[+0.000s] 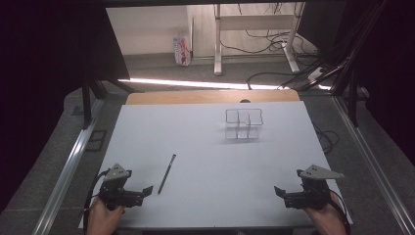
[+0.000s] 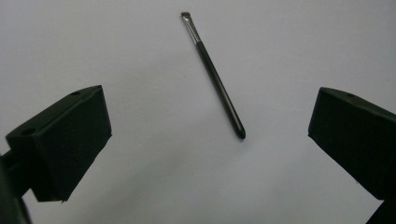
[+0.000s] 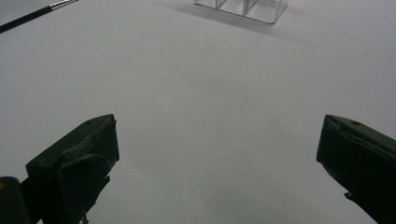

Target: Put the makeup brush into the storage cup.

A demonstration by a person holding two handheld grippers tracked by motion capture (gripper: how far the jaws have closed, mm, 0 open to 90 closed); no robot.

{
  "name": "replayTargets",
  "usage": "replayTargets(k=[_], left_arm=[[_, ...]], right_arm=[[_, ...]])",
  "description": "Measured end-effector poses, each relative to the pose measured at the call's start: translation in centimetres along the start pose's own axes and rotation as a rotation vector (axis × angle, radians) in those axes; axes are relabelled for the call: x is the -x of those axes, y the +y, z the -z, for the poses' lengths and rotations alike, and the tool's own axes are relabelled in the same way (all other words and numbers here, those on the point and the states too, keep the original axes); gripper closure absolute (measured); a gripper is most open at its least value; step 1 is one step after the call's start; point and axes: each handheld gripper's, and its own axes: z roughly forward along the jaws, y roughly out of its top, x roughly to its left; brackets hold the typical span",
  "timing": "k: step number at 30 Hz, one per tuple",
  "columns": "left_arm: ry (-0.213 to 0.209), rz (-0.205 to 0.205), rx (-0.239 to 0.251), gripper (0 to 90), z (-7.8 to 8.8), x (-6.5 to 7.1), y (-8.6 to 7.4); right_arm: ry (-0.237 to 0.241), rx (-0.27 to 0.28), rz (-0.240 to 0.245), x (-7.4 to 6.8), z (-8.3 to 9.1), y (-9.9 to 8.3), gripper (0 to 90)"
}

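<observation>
Currently one brush [image 1: 167, 173], one clear organizer [image 1: 243, 123] and two grippers are being seen on the white table [image 1: 205, 205]. The brush is lying flat near the left gripper [image 1: 145, 190], ahead of its jaws and apart from them, untouched. Both the left and the right gripper [image 1: 279, 192] are being held with jaws wide and nothing between them. The brush is being shown as thin, black-handled, with a silver ferrule and small angled tip [image 2: 186, 15].

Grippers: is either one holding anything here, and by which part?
Nothing is held. The left gripper and right gripper both stand open over the table; the makeup brush lies untouched.
</observation>
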Motion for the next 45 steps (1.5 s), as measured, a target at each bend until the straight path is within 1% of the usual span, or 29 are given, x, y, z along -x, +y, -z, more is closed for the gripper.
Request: replayTargets(k=[3, 6, 7, 10, 13, 14, 21, 25, 30, 32, 37, 40, 45], left_arm=[[0.001, 0.015, 0.0, 0.0, 0.0, -0.2, -0.1], [-0.002, 0.035, 0.009, 0.0, 0.0, -0.4, -0.1], [0.002, 0.036, 0.007, 0.0, 0.1, -0.4, -0.1], [-0.007, 0.03, -0.006, 0.0, -0.1, -0.3, -0.1], [-0.002, 0.005, -0.028, 0.0, -0.4, -0.1, 0.0], [0.001, 0.003, -0.031, 0.0, -0.4, -0.1, 0.0], [0.018, 0.015, -0.049, 0.2, -0.4, -0.2, 0.0], [0.039, 0.004, -0.067, 0.5, -0.5, -0.1, 0.1], [0.058, 0.004, -0.071, 0.5, -0.4, -0.2, 0.3], [0.066, 0.001, -0.081, 0.4, -0.4, -0.2, 0.5], [0.078, -0.006, -0.109, 0.3, -0.7, 0.0, 1.1], [0.076, -0.002, -0.115, 0.3, -0.8, -0.1, 1.3], [0.08, 0.009, -0.109, 0.3, -0.7, -0.4, 1.7]], right_arm=[[0.002, 0.003, 0.001, 0.0, 0.0, 0.0, 0.0], [0.001, -0.004, 0.018, -0.1, -0.2, 0.0, 0.0], [0.002, -0.005, 0.033, -0.3, -0.3, 0.0, 0.0], [-0.004, -0.003, 0.045, -0.4, -0.4, 0.0, 0.0], [-0.003, -0.002, 0.044, -0.3, -0.4, 0.0, 0.0], [-0.001, -0.002, 0.041, -0.3, -0.4, 0.0, 0.0], [0.0, -0.009, 0.06, -0.4, -0.6, 0.0, 0.0], [-0.002, -0.014, 0.061, -0.5, -0.6, 0.0, 0.0], [-0.006, -0.022, 0.061, -0.5, -0.7, 0.0, 0.0], [-0.007, -0.023, 0.061, -0.5, -0.7, 0.0, 0.0], [-0.008, -0.026, 0.058, -0.5, -0.6, 0.0, 0.0], [-0.01, -0.027, 0.054, -0.5, -0.7, 0.0, 0.0], [-0.008, -0.027, 0.05, -0.4, -0.7, 0.0, 0.0]])
